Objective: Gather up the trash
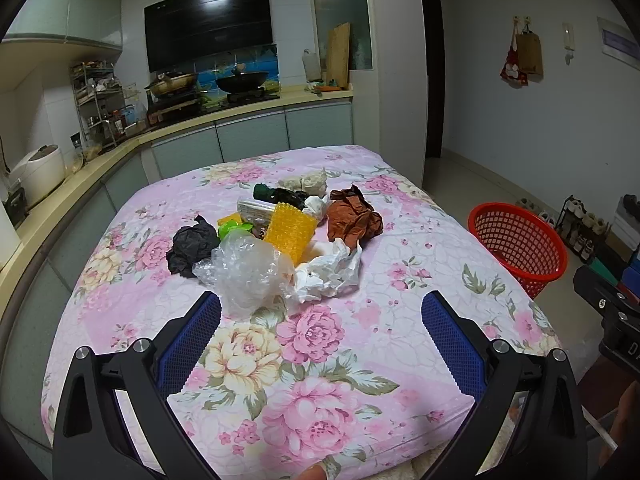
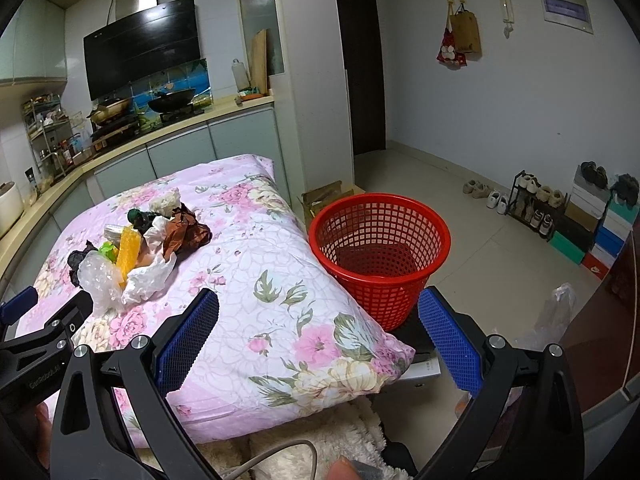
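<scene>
Kitchen w/ a table under a pink floral cloth (image 1: 320,344); cloth covers the whole top and hangs over the edges. Trash sits in one loose pile near mid-table: clear crumpled plastic bag (image 1: 244,272) at the near side, white crumpled plastic (image 1: 332,270) just beside it to the right, black crumpled paper (image 1: 192,246) at the left, yellow bumpy sheet (image 1: 290,228) standing up in the middle, brown crumpled paper (image 1: 354,220) at the right, dark green wad (image 1: 280,194) and a beige wad (image 1: 306,180) at the far side. Small green bits and a flat packet are half buried in the pile; can't tell what they are. Red mesh basket (image 2: 380,256) stands off the table's right side, touching the cloth edge in the right wrist view, nothing visible inside. Left gripper (image 1: 320,320) hovers just short of the pile, fingers spread wide, nothing between them. Right gripper (image 2: 320,324) is over the table's right corner, near the basket, also spread wide w/ nothing held. Behind the table: L-shaped counter (image 1: 224,118) w/ pale cabinet doors, stove w/ two woks under a black range hood (image 1: 208,24), spice rack and a rice cooker (image 1: 38,172) at left. Right side: tile floor, shoe rack (image 2: 536,204) w/ stacked shoeboxes, bags hung on the wall.
</scene>
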Motion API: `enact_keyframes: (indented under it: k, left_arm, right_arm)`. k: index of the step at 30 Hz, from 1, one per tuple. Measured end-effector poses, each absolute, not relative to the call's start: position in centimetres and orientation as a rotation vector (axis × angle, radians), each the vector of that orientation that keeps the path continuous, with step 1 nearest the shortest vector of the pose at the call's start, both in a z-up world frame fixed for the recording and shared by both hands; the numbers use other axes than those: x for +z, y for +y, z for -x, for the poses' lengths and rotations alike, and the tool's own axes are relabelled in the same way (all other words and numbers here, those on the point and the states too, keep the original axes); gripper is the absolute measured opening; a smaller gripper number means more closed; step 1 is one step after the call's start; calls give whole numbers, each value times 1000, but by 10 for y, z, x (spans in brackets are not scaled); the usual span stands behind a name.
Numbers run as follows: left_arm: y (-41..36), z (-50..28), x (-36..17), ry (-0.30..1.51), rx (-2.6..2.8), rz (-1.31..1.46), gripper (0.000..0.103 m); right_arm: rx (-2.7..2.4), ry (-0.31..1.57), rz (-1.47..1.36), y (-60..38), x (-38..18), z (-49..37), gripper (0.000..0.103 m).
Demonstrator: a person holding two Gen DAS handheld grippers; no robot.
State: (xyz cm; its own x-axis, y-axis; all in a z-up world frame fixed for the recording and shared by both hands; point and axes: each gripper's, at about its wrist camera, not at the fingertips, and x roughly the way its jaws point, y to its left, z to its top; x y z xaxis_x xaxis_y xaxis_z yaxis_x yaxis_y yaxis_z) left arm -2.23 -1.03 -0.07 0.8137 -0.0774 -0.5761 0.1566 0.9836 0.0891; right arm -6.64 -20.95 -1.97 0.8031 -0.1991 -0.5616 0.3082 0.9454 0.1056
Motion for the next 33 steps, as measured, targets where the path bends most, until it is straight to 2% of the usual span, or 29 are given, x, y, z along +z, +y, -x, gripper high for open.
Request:
enact_keyframes:
  k: [22,33]
  left_arm:
    - [-15,21,-6,627,-149,-141,97]
    - [13,-11,-25,703,-69,-99,97]
  right_arm:
    - [-273,587,-199,-215,-24,66,98]
    - [-214,698,-156,-205,-49,24,98]
